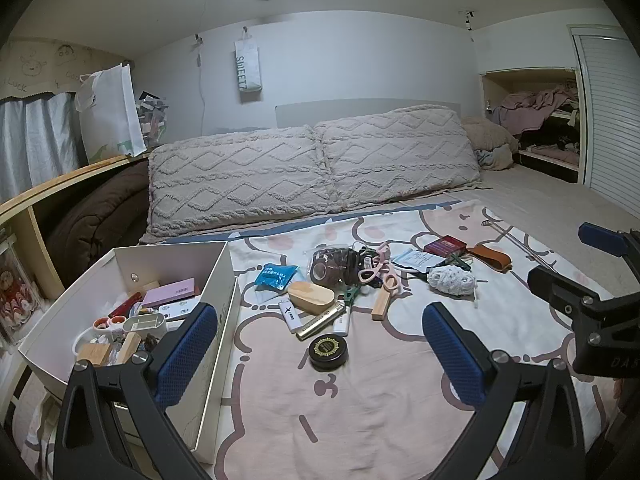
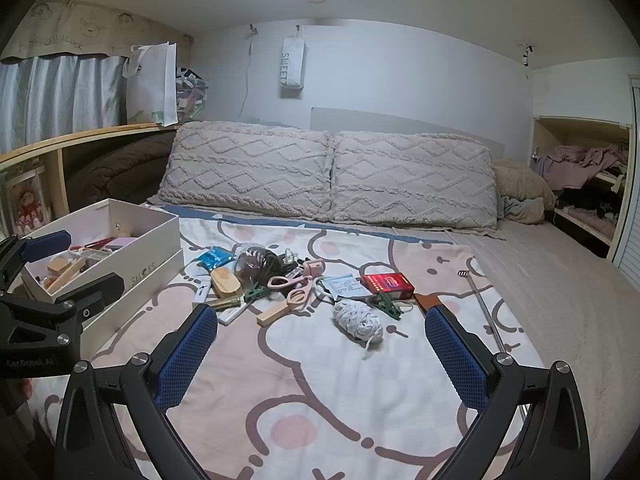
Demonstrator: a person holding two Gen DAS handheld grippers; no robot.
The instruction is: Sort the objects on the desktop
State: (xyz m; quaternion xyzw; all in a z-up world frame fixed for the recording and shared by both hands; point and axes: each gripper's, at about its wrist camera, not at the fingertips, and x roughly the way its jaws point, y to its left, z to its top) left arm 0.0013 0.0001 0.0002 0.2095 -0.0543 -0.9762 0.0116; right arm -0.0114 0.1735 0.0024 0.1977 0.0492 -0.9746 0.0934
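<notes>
Small objects lie in a pile on the patterned bed cover: a black round tin [image 1: 328, 352], a wooden oval box [image 1: 311, 297], a blue packet [image 1: 276, 275], pink scissors [image 2: 288, 284], a wooden block [image 2: 274, 314], a white yarn ball [image 2: 357, 318] and a red box [image 2: 387, 285]. A white shoe box [image 1: 172, 258] at the left holds several sorted items. My left gripper [image 1: 320, 312] hovers open beside the box, short of the tin. My right gripper [image 2: 320, 316] hovers open in front of the yarn ball. Neither gripper holds anything.
Two large textured pillows [image 2: 332, 172] lean against the headboard behind the pile. A thin metal rod [image 2: 482, 304] and a brown leather piece [image 1: 494, 258] lie at the right. A wooden shelf [image 1: 60, 184] runs along the left; an open closet [image 2: 580, 184] is at the right.
</notes>
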